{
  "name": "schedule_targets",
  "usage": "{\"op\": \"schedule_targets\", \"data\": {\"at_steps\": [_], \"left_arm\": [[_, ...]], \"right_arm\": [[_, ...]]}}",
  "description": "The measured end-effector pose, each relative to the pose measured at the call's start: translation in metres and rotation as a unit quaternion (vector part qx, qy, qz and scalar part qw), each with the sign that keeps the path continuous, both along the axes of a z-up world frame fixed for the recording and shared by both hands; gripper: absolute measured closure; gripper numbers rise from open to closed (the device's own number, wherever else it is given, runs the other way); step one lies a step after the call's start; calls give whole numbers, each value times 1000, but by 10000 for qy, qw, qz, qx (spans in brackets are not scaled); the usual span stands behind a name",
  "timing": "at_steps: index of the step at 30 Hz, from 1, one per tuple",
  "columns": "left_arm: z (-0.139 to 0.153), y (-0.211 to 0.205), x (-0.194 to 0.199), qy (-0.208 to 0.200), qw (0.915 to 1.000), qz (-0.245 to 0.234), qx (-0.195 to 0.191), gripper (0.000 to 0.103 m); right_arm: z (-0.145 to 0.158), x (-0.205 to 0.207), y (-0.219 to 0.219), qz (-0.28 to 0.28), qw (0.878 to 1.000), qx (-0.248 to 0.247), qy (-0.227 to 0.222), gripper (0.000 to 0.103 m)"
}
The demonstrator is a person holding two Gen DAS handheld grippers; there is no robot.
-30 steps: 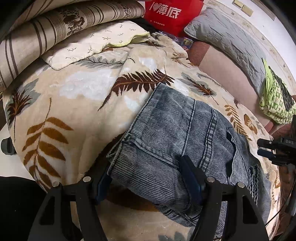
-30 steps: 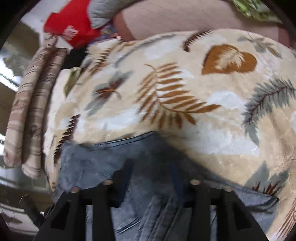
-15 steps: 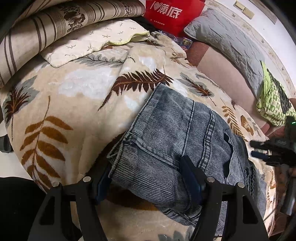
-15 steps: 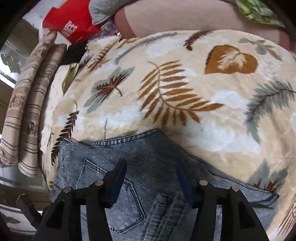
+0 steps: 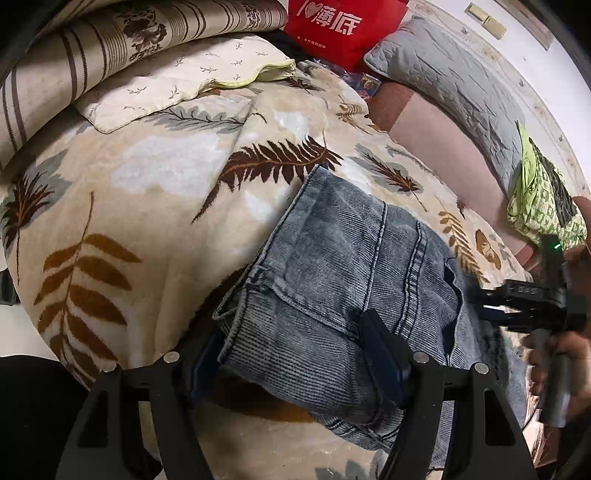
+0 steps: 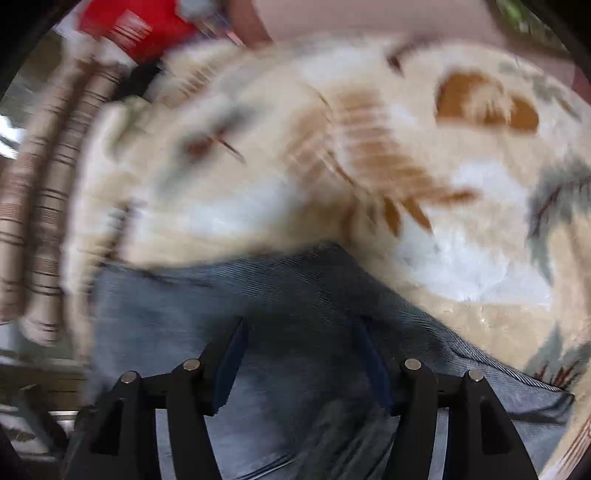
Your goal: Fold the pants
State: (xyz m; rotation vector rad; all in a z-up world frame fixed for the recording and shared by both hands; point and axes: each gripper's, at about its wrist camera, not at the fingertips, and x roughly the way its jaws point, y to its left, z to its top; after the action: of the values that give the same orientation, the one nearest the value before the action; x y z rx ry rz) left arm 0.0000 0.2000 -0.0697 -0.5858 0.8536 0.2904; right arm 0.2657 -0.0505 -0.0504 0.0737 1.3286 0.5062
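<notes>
Blue-grey jeans (image 5: 351,280) lie folded into a thick bundle on a leaf-print blanket (image 5: 147,206). My left gripper (image 5: 291,343) is open, its jaws wide apart astride the near folded end of the jeans, one finger on each side. My right gripper (image 6: 299,354) is open above the jeans (image 6: 295,295); that view is blurred by motion. The right gripper also shows in the left wrist view (image 5: 491,310) at the bundle's far right edge, held by a hand.
Striped bolsters (image 5: 110,48) and a cream pillow (image 5: 177,81) lie at the back left. A red bag (image 5: 340,26), a grey cushion (image 5: 454,85) and green clothing (image 5: 543,206) lie at the back right. The blanket's edge drops off at the left.
The left gripper and jeans have barely moved. The right gripper has shifted about over the jeans and is moving fast now, blurring its view.
</notes>
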Motion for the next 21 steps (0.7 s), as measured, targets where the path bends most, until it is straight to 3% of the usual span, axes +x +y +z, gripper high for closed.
{"op": "schedule_targets", "data": {"at_steps": [3,5,8,10,13,15,16,19,21], "left_arm": [[0,1,0,-25,10000,-3,-29,30],[0,0,-1,-40,10000,-3,0,30],[1,-1,-2,-66,10000,28,-1,30],[2,-2,-3,-65,10000,28,20,30],[9,-3,-8,-92,9999,56,17,30],[18,-3,-15,-177,9998,78,78,30],[21,-3,-18,-203,9997,105,58,30],[23,2,-25,-245,9989,117,-376,30],[24,4,-29,-232,9979,159,-588,30]], "right_arm": [[12,1,-9,-305,9991,302,-5,39],[26,-7,-8,-196,9994,248,-113,39],[43,-20,-8,-119,9975,657,-221,38],[38,-20,5,-27,9969,764,-159,36],[-3,-5,17,-39,9986,489,200,30],[10,-10,11,-267,9973,684,57,30],[19,-18,12,-127,9968,783,3,30],[47,-53,6,181,9958,868,-247,30],[56,-77,-3,205,9924,1190,-240,29]]}}
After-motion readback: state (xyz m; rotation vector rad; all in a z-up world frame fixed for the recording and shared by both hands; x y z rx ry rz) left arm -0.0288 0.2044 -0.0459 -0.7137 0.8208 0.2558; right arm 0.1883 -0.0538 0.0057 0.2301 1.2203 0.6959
